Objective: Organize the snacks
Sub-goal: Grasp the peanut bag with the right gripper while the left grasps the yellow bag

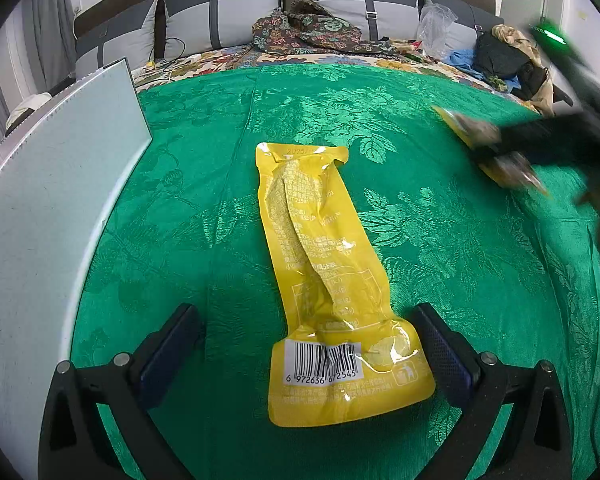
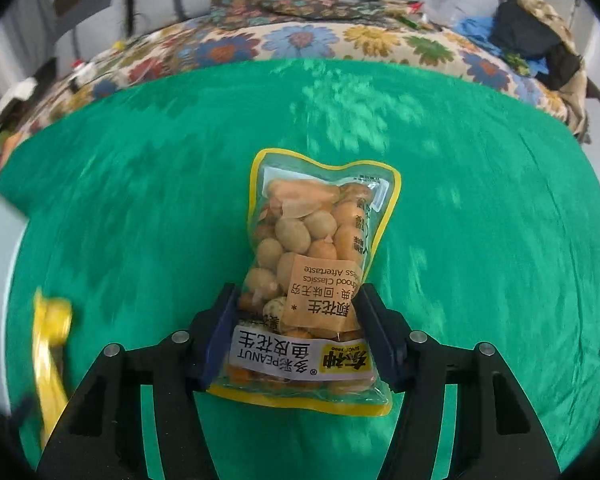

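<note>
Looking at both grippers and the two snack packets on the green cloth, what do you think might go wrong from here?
The right gripper pinches the peanut bag only near its lower end, so it may sag or slip. The left gripper straddles the yellow pouch, which lies flat on the green cloth; closing might snag fabric.

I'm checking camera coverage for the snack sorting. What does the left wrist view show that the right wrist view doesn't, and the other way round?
Only the left wrist view: the barcode and printed back of the yellow pouch, lying flat between the open left tool, and a pale board standing at the left.

Only the right wrist view: the peanut bag in sharp detail, its label readable, with the right tool closed on its sides.

Both: the green cloth, the floral bedding behind it, the yellow pouch (blurred at the right view's left edge) and the peanut bag (blurred at the left view's right edge).
</note>
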Demonstrator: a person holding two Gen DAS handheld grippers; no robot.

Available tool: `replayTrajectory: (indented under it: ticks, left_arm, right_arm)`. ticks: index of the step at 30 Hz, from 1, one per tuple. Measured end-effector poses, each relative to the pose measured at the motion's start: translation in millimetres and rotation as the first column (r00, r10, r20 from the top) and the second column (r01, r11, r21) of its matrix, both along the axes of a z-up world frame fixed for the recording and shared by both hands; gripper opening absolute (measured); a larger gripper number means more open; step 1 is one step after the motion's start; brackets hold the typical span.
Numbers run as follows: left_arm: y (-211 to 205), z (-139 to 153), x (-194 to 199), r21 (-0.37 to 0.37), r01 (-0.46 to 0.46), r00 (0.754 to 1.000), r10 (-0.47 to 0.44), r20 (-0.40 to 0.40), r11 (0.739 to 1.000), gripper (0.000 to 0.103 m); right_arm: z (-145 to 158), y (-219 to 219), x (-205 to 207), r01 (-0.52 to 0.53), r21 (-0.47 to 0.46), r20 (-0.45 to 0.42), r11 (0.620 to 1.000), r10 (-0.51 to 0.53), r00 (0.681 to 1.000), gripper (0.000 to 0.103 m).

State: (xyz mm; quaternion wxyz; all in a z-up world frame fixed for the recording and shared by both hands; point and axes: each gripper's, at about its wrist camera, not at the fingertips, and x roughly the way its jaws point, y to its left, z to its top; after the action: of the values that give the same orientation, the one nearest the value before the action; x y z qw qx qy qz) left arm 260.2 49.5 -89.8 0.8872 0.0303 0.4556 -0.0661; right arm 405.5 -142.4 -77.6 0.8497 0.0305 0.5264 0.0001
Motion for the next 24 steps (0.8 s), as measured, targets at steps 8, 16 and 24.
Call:
replayTrajectory:
  ticks: [8,16,24]
  left_arm:
    - [0,0,0,-0.002,-0.001,1.0,0.001,-0.002,1.0,0.103]
    - [-8,4,22,0.017,-0.051,0.989,0.053,-0.141,0.999,0.103]
    - [-3,15,23,0.006,-0.012,0.991,0.012,-0.133,1.0,0.047]
  right_arm:
    - [14,-23,-139,-0.099,0.002,0.07,0.995,0.098,0.993,0.063]
    - [13,-50,-202,-0.074,0.029,0.109,0.997,0.07,0.992,0.069]
    - [16,-62,-183,-0.05,0.103,-0.04,0.993,0.054,0.998,0.072]
